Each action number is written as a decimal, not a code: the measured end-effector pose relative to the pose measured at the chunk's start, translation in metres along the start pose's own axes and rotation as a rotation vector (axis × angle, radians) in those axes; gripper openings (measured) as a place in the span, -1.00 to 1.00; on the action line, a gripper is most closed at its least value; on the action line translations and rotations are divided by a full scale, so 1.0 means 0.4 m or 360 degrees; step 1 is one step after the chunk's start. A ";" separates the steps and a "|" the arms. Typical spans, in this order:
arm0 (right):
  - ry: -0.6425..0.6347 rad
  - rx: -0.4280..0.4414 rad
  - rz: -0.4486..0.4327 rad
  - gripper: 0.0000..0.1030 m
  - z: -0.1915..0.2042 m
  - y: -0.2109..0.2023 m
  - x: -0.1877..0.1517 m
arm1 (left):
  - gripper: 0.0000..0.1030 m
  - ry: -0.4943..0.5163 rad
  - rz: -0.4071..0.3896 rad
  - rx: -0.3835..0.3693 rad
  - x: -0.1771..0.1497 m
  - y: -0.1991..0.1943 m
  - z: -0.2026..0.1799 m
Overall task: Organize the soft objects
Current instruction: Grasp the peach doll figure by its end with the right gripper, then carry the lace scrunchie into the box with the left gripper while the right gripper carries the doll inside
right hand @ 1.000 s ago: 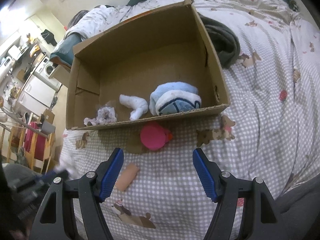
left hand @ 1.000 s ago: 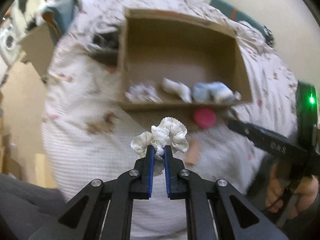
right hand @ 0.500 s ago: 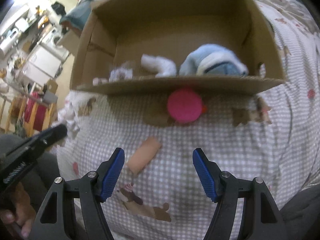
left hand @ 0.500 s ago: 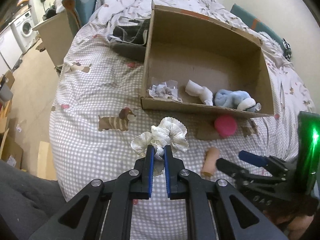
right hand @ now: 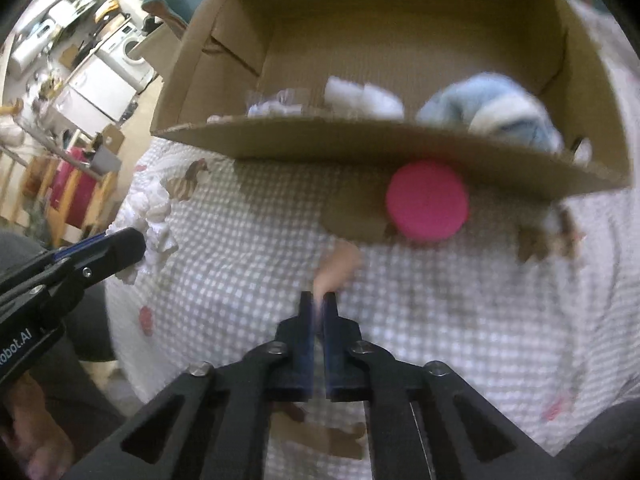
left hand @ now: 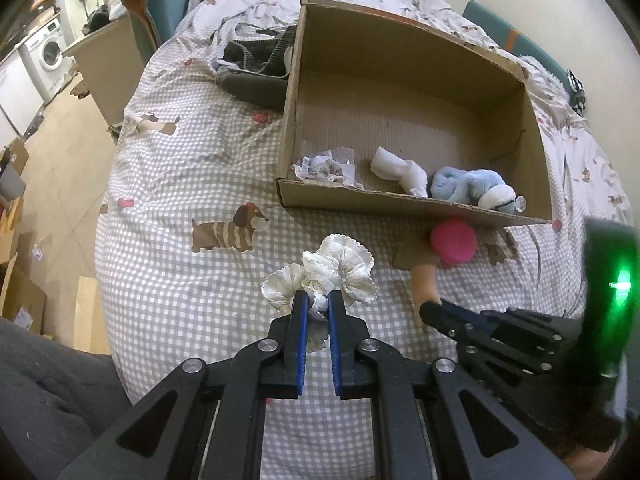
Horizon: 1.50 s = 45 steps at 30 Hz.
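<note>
Gripping, left gripper [left hand: 317,300]: jaws nearly together, pinched on a white frilly cloth [left hand: 338,270] that bunches above the tips, over the bed.
Right gripper [right hand: 319,300]: jaws have just been closing and now stand almost together; the near end of the peach tube [right hand: 338,264] sits at the tips. Picture is blurred, so a firm grip cannot be confirmed from this view; in the left wrist view the black tips meet the tube's lower end [left hand: 426,282].
Peach tube, place: lying on the checked bedspread [left hand: 180,280], just in front of the pink disc [left hand: 452,240].
Pink disc, place: on the bedspread, touching or just beside the near wall of the cardboard box [left hand: 400,204].
Box contents: crumpled pale wrapper [left hand: 326,166] at left, white rolled sock [left hand: 400,170] in the middle, blue-and-white soft toy [left hand: 468,188] at right, all against the near wall.
Box, place: on the bed, open top, far part of its floor bare.
Beside box: dark grey garment [left hand: 256,72] touching the left wall.
Background: washing machine [left hand: 48,56] on the floor, far left.
Person: a hand [right hand: 36,452] on the left gripper's handle, lower left in the right wrist view.
</note>
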State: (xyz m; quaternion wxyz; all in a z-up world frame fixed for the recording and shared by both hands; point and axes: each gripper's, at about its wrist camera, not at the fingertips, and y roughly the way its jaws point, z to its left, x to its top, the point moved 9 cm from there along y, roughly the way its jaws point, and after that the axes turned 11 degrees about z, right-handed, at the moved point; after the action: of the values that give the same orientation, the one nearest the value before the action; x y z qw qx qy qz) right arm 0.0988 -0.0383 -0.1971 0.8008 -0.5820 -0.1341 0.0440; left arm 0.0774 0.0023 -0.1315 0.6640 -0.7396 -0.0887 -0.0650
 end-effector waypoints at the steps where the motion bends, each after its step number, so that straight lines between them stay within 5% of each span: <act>1: -0.0019 0.0024 -0.0032 -0.91 0.009 -0.012 0.004 | -0.82 0.0001 -0.0001 0.0002 0.000 0.000 0.001; 18: -0.0051 0.0049 -0.0133 -0.91 0.013 -0.074 -0.008 | -0.82 -0.0009 -0.0031 0.0120 -0.003 0.006 0.029; 32: 0.0025 0.0202 -0.0523 -0.91 -0.023 -0.260 0.010 | -0.82 -0.0041 -0.0117 0.0195 0.008 -0.014 0.052; 37: 0.0060 0.0252 -0.0710 -0.91 -0.041 -0.346 0.032 | -0.82 -0.0084 -0.0163 0.0130 0.024 -0.047 0.053; 45: 0.0078 0.0319 -0.0745 -0.91 -0.069 -0.417 0.122 | -0.82 -0.0068 -0.0298 0.0039 0.145 -0.168 0.018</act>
State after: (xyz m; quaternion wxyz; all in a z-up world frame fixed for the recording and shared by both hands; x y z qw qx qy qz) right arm 0.1389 -0.1058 -0.0394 0.8460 -0.4537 -0.2406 -0.1436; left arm 0.1192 0.0190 -0.0546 0.6619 -0.7212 -0.1724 -0.1098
